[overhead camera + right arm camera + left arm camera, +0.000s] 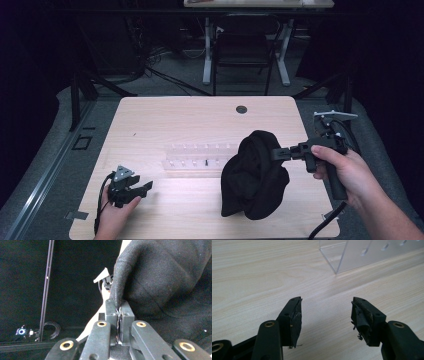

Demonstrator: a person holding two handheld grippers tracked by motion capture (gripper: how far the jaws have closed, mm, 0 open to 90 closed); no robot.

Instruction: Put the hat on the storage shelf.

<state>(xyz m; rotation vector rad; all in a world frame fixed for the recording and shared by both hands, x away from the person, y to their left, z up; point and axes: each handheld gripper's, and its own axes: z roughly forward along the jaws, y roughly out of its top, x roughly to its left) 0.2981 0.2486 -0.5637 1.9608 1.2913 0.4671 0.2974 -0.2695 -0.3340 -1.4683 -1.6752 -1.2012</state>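
A black cloth (255,175) hangs in a bunched mass over the right half of the wooden table (165,120). My right gripper (278,153) is shut on its upper edge and holds it up, with the lower folds near the tabletop. In the right gripper view the cloth (165,275) is pinched between the two closed jaws of the right gripper (119,305). My left gripper (145,192) rests near the table's front left, held by a hand. Its jaws stand wide apart with nothing between them, as the left gripper (325,305) view confirms over bare wood.
A clear acrylic rack (197,159) with small holes lies across the table's middle, partly behind the cloth; its corner (342,257) is ahead of the left gripper. A round cable hole (241,109) sits near the far edge. A chair (243,47) stands beyond the table.
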